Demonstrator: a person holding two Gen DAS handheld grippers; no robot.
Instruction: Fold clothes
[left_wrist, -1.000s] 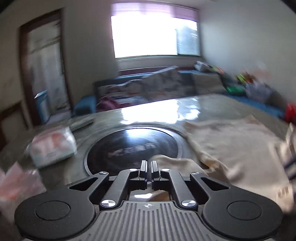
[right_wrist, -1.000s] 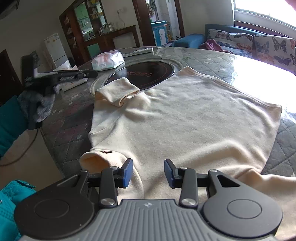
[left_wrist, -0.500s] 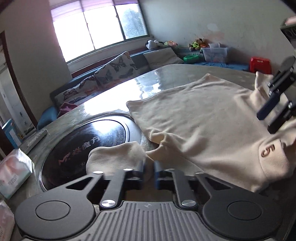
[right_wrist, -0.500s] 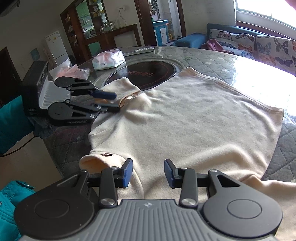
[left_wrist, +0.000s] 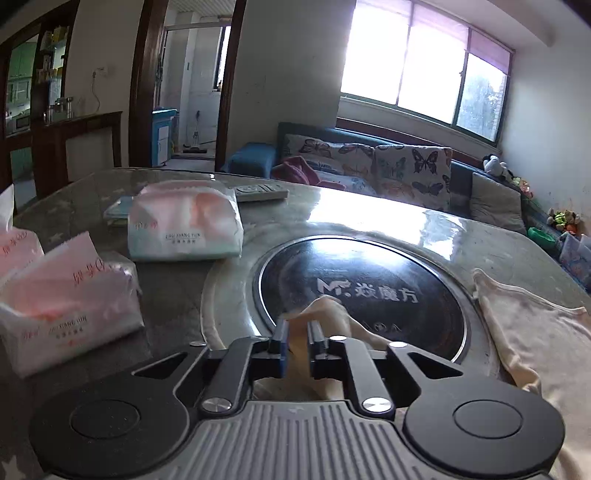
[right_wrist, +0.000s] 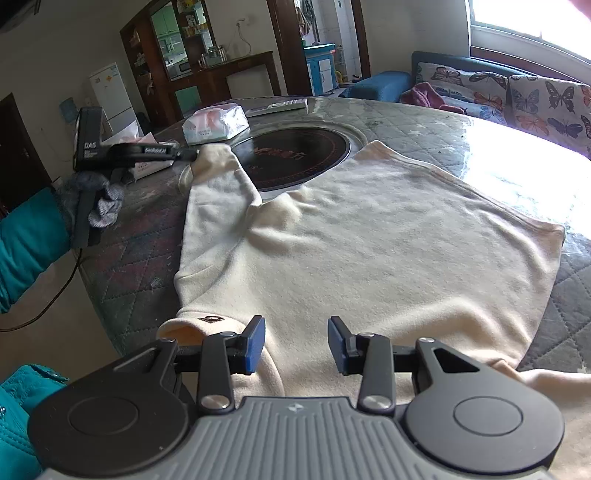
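Observation:
A cream long-sleeved top (right_wrist: 369, 240) lies spread flat on the round table. Its left sleeve (right_wrist: 218, 177) is stretched out toward the dark round hotplate (right_wrist: 295, 155). My left gripper (left_wrist: 298, 332) is shut on the cuff of that sleeve (left_wrist: 325, 314); it also shows in the right wrist view (right_wrist: 188, 153) at the sleeve end. My right gripper (right_wrist: 296, 343) is open and empty, just above the near edge of the top, beside the collar (right_wrist: 199, 325).
Tissue packs (left_wrist: 184, 225) (left_wrist: 62, 302) and a remote (left_wrist: 262, 194) lie on the table's far left part. The table edge (right_wrist: 110, 295) drops off at left. A sofa with butterfly cushions (left_wrist: 388, 173) stands behind the table.
My left gripper took the sleeve cuff and pulled it outward to the left, so the folded sleeve is now stretched straight. The right gripper stayed in place, open.

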